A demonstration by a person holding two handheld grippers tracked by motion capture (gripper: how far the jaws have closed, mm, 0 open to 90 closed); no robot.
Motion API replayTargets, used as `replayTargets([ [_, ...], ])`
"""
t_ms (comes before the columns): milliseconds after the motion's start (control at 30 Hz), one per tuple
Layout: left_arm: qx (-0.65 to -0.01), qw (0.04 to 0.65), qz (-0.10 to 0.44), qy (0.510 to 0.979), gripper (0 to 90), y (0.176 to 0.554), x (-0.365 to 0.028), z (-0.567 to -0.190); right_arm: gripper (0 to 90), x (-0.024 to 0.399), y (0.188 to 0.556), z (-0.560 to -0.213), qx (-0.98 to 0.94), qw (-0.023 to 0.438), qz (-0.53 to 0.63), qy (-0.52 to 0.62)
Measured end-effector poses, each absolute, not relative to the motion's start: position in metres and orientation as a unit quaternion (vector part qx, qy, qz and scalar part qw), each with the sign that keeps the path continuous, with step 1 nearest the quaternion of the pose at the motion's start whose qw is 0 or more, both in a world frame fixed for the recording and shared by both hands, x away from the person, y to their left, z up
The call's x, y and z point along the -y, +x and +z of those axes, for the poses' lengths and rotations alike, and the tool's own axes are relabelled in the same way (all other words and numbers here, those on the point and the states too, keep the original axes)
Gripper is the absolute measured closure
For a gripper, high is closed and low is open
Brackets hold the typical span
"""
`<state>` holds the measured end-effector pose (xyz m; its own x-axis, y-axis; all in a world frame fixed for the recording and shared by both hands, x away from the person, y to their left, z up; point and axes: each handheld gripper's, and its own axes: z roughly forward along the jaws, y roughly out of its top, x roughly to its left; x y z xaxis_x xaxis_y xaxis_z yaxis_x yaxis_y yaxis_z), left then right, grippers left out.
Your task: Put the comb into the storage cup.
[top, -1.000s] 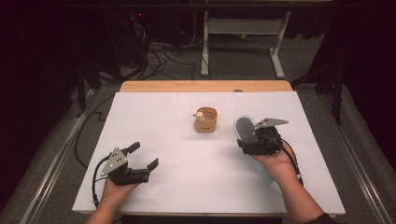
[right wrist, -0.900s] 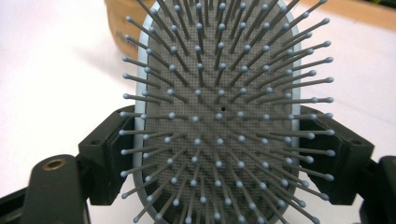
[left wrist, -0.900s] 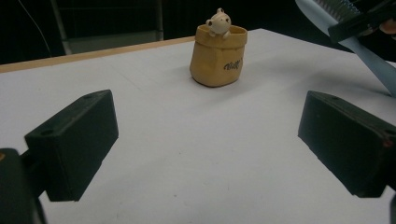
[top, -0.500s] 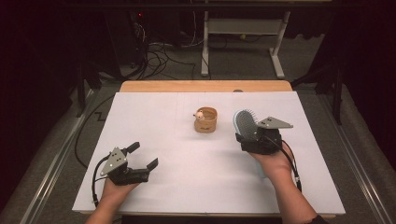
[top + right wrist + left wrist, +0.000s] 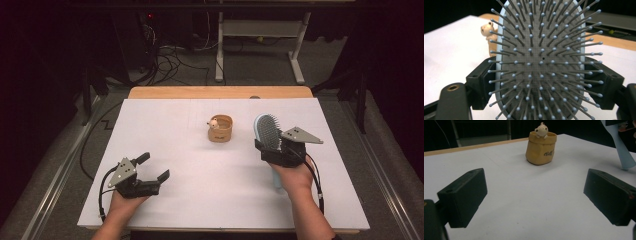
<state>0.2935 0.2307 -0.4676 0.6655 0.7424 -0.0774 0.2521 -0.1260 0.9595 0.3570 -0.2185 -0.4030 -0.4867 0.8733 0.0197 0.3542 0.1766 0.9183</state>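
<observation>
My right gripper point(image 5: 272, 150) pinches the oval, pale-blue hairbrush point(image 5: 266, 131) across its head between the jaws, bristles toward me. My left gripper point(image 5: 152, 167) rests on the white desk point(image 5: 200, 190), jaws spread, nothing between.

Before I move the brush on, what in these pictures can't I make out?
- Hairbrush handle: in the high view the right claw and hand cover most of it; its tip pokes out below.
- Holder: in the right claw view the brush head hides nearly all of it.
- Lettering on the holder in the left claw view: too small to read.
- Inside of the holder: hidden by its wall.
- Left claw: open, holding nothing.
</observation>
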Motion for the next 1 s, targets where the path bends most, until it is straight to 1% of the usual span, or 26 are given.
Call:
replayTargets([
  [300, -0.343, 0.565, 0.218, 0.718, 5.6, 0.293, -0.231, -0.467, 20.5, 0.221, 0.345, -0.401, -0.693, 0.297, 0.510, 0.415],
  [500, -0.345, 0.565, 0.218, 0.717, 5.6, 0.294, -0.231, -0.467, 20.4, 0.220, 0.338, -0.401, -0.683, 0.302, 0.528, 0.404],
  [1000, -0.344, 0.561, 0.214, 0.722, 5.6, 0.294, -0.229, -0.468, 20.4, 0.224, 0.320, -0.406, -0.677, 0.336, 0.530, 0.384],
])
